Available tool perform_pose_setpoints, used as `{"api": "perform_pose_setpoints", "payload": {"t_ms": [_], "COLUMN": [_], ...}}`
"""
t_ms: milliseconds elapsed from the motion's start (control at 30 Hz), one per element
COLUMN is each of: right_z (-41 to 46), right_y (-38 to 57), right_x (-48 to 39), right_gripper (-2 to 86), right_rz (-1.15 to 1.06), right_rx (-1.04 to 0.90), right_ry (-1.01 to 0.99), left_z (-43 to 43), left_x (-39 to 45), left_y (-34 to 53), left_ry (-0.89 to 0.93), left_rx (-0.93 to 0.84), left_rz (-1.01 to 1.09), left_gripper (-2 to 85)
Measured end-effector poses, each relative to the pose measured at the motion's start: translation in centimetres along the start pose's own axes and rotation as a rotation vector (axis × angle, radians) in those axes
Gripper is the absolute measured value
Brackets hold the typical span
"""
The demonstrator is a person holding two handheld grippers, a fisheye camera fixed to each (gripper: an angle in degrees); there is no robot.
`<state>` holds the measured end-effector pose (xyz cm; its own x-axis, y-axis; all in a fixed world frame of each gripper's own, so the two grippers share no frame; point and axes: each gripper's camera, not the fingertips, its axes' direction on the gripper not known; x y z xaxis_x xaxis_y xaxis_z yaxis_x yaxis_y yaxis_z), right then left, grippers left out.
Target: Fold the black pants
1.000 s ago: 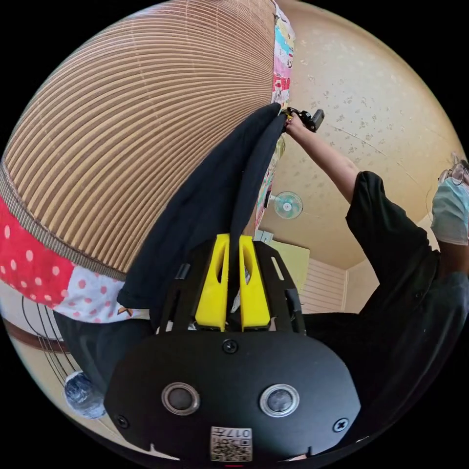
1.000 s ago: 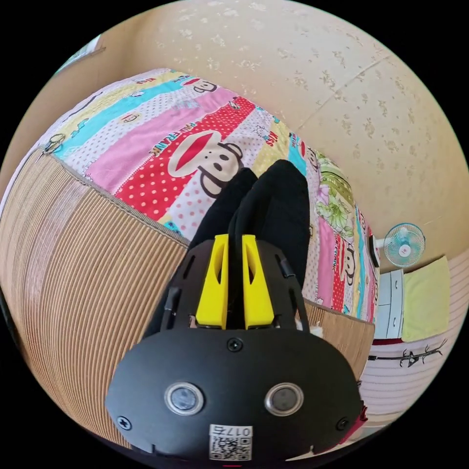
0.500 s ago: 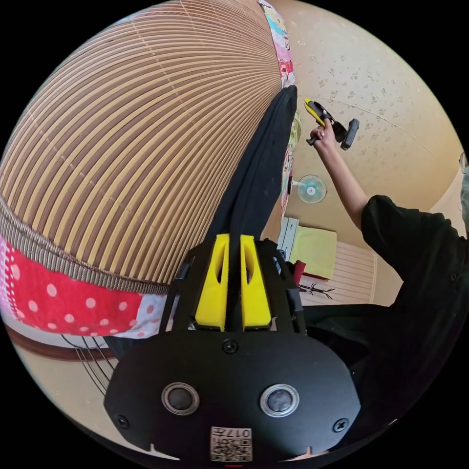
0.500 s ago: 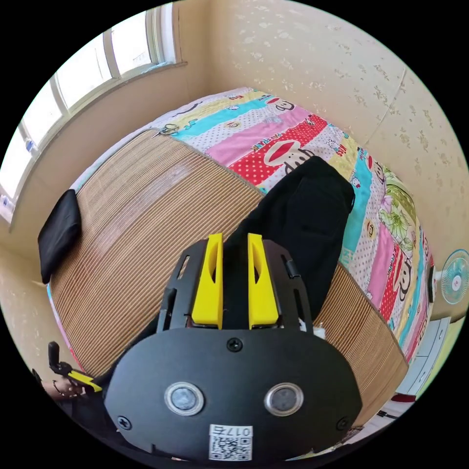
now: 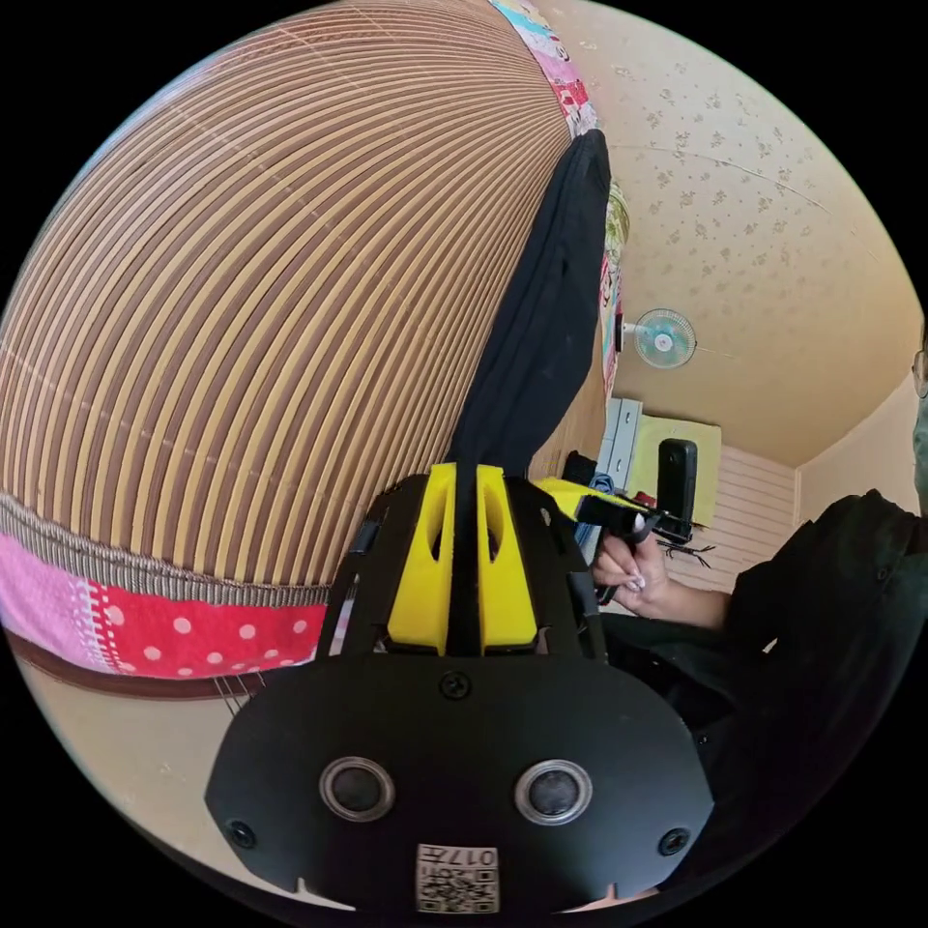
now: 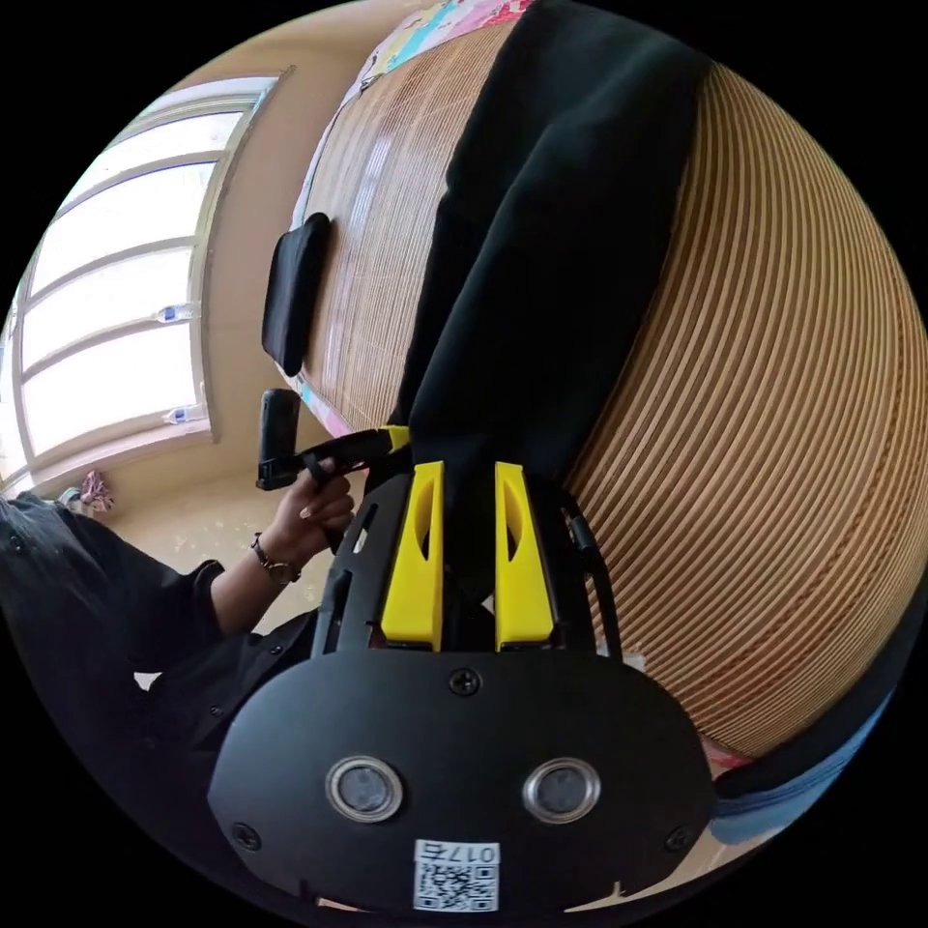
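My left tongs (image 5: 463,474) pinch the black pants (image 5: 541,319), which lie along the striped mat (image 5: 271,290). My right tongs (image 6: 469,474) stand slightly apart astride the pants (image 6: 551,242); whether they grip, I cannot tell. A second dark bundle (image 6: 293,290) lies at the mat's (image 6: 773,387) far edge. One fan (image 5: 663,337) hangs on the wall.

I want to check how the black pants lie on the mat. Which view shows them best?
The right gripper view: the black pants spread broad across the woven mat, running up from the right gripper. The left gripper view shows them edge-on, a narrow strip running up from the left gripper.
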<state>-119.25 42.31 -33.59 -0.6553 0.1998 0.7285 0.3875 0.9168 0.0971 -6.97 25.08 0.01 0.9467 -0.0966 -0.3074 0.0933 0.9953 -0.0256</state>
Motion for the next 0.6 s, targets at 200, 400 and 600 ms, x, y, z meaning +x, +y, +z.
{"api": "perform_pose_setpoints", "payload": {"t_ms": [200, 400, 600], "right_z": [-0.9, -7.1, -11.8], "right_y": [2.7, 8.6, 14.6], "right_x": [2.7, 2.6, 2.1], "right_gripper": [8.9, 2.5, 1.8], "right_rz": [0.144, 0.091, 0.046], "right_rx": [0.081, 0.152, 0.267], "right_ry": [-0.090, -0.145, -0.148], "left_z": [0.7, 1.0, 2.2], "left_x": [1.5, 5.8, 6.9], "left_y": [-0.3, 0.6, 2.4], "left_ry": [-0.043, 0.107, 0.007], "left_rx": [-0.054, -0.162, -0.141], "left_rz": [0.018, 0.246, 0.258], "left_gripper": [4.0, 3.1, 2.2]}}
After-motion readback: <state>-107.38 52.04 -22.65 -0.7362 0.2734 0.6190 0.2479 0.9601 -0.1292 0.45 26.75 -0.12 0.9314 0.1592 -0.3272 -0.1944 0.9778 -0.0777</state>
